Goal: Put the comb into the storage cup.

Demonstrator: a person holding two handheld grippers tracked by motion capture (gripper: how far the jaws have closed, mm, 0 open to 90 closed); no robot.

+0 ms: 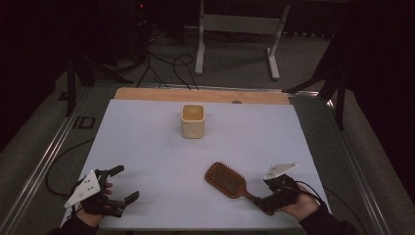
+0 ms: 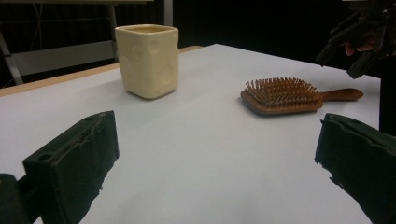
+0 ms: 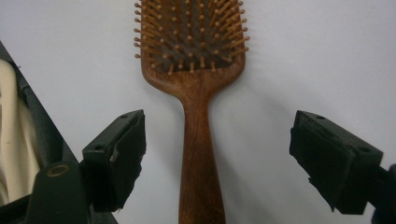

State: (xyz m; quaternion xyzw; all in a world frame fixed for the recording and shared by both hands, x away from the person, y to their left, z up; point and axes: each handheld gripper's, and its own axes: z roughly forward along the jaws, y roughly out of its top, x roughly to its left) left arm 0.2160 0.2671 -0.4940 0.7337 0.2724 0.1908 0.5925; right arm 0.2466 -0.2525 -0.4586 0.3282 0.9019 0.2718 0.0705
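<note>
A wooden hairbrush point(image 1: 226, 179) lies bristles up on the white table sheet, handle toward the near right. My right gripper point(image 1: 264, 199) hovers at the handle end; in the right gripper view its jaws stand wide on either side of the hairbrush handle point(image 3: 198, 163) without touching it, so the right gripper point(image 3: 217, 154) is open. My left gripper point(image 1: 122, 185) rests at the near left, open, with nothing between its jaws. In the left gripper view, the left gripper point(image 2: 217, 158) faces a cream square cup point(image 2: 148, 60) and the hairbrush point(image 2: 282, 94).
The cream cup point(image 1: 193, 121) stands upright at the far middle of the white sheet point(image 1: 147, 147). A wooden strip point(image 1: 147, 93) runs along the table's far edge. Metal rails flank the table, and cables and a stand's legs lie on the floor beyond.
</note>
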